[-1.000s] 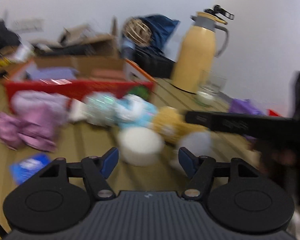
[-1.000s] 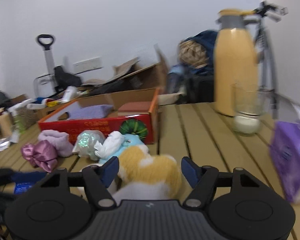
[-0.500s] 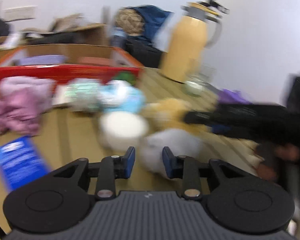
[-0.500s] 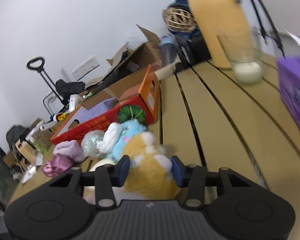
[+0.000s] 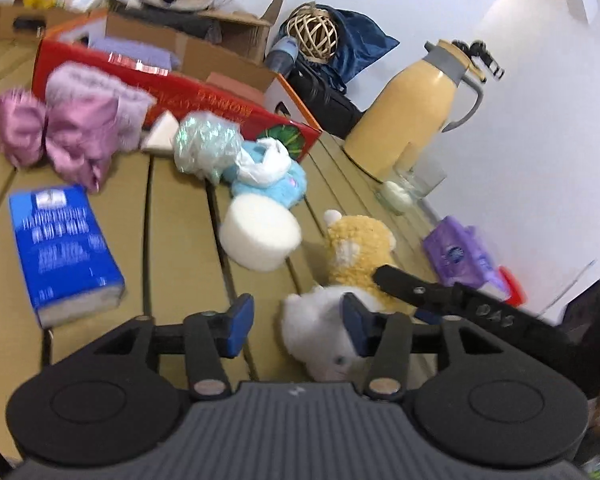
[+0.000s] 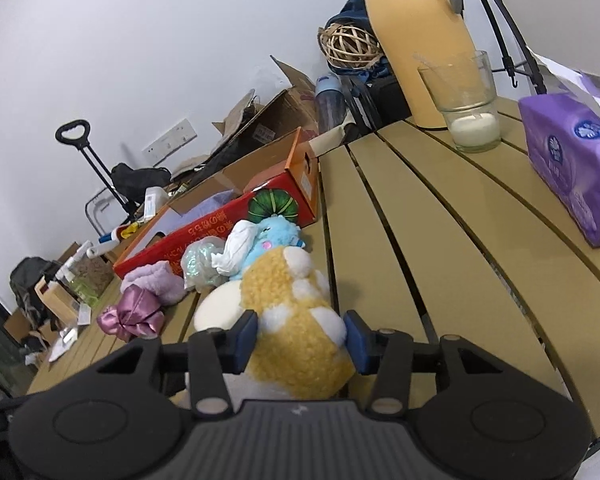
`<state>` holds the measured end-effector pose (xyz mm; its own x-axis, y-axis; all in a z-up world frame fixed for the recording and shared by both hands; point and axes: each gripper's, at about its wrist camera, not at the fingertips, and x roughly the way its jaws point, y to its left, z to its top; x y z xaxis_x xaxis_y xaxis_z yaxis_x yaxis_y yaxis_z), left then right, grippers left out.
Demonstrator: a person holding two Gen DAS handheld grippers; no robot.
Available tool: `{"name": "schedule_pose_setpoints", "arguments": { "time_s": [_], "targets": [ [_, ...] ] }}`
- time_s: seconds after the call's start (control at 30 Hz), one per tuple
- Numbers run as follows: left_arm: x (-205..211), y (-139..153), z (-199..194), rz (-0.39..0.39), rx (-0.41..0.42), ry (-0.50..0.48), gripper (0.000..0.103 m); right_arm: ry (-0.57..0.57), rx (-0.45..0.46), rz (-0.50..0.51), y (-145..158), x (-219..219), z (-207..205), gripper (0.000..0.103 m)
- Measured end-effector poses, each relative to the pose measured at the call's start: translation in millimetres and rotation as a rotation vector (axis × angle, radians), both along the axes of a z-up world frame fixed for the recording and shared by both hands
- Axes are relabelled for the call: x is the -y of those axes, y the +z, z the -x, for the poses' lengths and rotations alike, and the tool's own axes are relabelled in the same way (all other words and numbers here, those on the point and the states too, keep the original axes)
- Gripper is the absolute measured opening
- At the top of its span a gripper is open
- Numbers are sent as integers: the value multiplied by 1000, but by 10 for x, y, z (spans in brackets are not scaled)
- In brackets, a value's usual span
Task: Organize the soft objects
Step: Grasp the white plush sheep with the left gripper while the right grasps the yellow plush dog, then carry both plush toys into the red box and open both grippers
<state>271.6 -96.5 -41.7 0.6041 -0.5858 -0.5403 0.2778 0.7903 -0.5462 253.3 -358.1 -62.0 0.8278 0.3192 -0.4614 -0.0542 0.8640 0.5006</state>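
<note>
A yellow-and-white plush toy [image 6: 300, 344] lies on the slatted wooden table, and my right gripper [image 6: 301, 338] is shut on its yellow body. In the left wrist view the same toy [image 5: 356, 252] shows its white end between the fingers of my left gripper [image 5: 297, 330]. Those jaws are opening: the left pad stands clear of the fur and the right pad sits against it. The right gripper's black finger [image 5: 420, 290] crosses the toy from the right. Beyond lie a white round sponge [image 5: 260, 240], a blue plush [image 5: 276, 184], a shiny mesh bundle [image 5: 206, 146] and a pink satin bow [image 5: 60, 136].
A red cardboard box [image 5: 204, 100] stands behind the soft things. A blue tissue pack [image 5: 64, 248] lies at the left. On the right are a yellow thermos [image 5: 412, 112], a glass [image 5: 412, 184] and a purple tissue pack [image 6: 572, 156].
My left gripper closed near the white end of the toy, then opened again. My right gripper closed on the yellow body. Both views have rolled.
</note>
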Motion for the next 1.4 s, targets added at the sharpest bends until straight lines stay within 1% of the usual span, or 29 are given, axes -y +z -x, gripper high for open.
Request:
{"name": "schedule_pose_setpoints", "arguments": {
  "time_s": [0.03, 0.07, 0.1, 0.17, 0.2, 0.23, 0.3, 0.37, 0.4, 0.5, 0.57, 0.63, 0.7, 0.77, 0.83, 0.9, 0.97, 1.07, 1.13, 1.2, 1.27, 1.3, 1.33, 1.37, 1.4],
  "targets": [
    [-23, -6, 31, 37, -12, -5, 64, -3, 3, -3, -4, -2, 11, 45],
    [-14, -12, 80, 56, -11, -13, 66, -7, 7, -3, -13, -9, 24, 45],
    [36, -21, 126, 48, -1, -27, 66, -12, 13, -2, -24, -20, 33, 44],
    [195, -55, 184, -26, 23, -31, 60, -27, 14, -15, -39, -27, 48, 44],
    [256, -91, 178, -52, 20, -22, 46, -33, 10, -22, -36, -32, 54, 43],
    [278, -121, 160, -53, 9, -5, 43, -39, 6, -34, -35, -36, 62, 42],
    [238, -147, 152, -22, 25, 36, 39, -51, 2, -36, -30, -53, 85, 42],
    [217, -137, 126, -14, 23, 36, 39, -58, 4, -27, -10, -63, 119, 41],
    [215, -109, 145, -16, 39, 33, 39, -55, 6, -25, 5, -66, 135, 41],
    [193, 49, 193, -16, 108, 32, 38, -48, 46, -6, 123, -96, 190, 41],
    [159, 188, 100, -15, 152, 51, 38, -36, 78, 0, 251, -117, 156, 41],
    [137, 334, -72, -17, 194, 78, 38, -17, 107, 4, 428, -152, -26, 41],
    [109, 530, -282, -20, 254, 96, 39, -9, 135, 14, 629, -210, -254, 41],
    [53, 727, -590, -20, 289, 114, 39, 5, 180, 31, 878, -289, -554, 41],
    [-7, 848, -957, -25, 285, 109, 39, 16, 192, 19, 1065, -339, -940, 41],
    [-47, 881, -1353, -42, 258, 91, 39, 21, 180, 15, 1158, -364, -1346, 41],
    [-63, 824, -1743, -79, 215, 62, 39, 26, 129, 11, 1146, -384, -1787, 41],
    [-95, 649, -2146, -94, 118, 40, 38, 12, 23, 9, 1008, -431, -2309, 41],
    [-70, 508, -2335, -106, 62, 20, 38, -16, -31, 42, 908, -487, -2512, 41],
    [-52, 332, -2441, -124, 14, 10, 37, -45, -81, 87, 788, -552, -2609, 41],
    [-26, 277, -2456, -156, 41, -4, 37, -64, -121, 153, 703, -648, -2649, 41],
    [-25, 270, -2457, -169, 41, -5, 37, -62, -134, 195, 684, -695, -2668, 39],
    [-50, 283, -2440, -165, 46, -7, 37, -60, -141, 247, 671, -748, -2667, 36],
    [-91, 315, -2404, -161, 53, -7, 37, -52, -138, 308, 665, -792, -2667, 36],
    [-126, 352, -2380, -168, 62, -3, 38, -45, -139, 345, 679, -833, -2661, 36]
  ]
}}
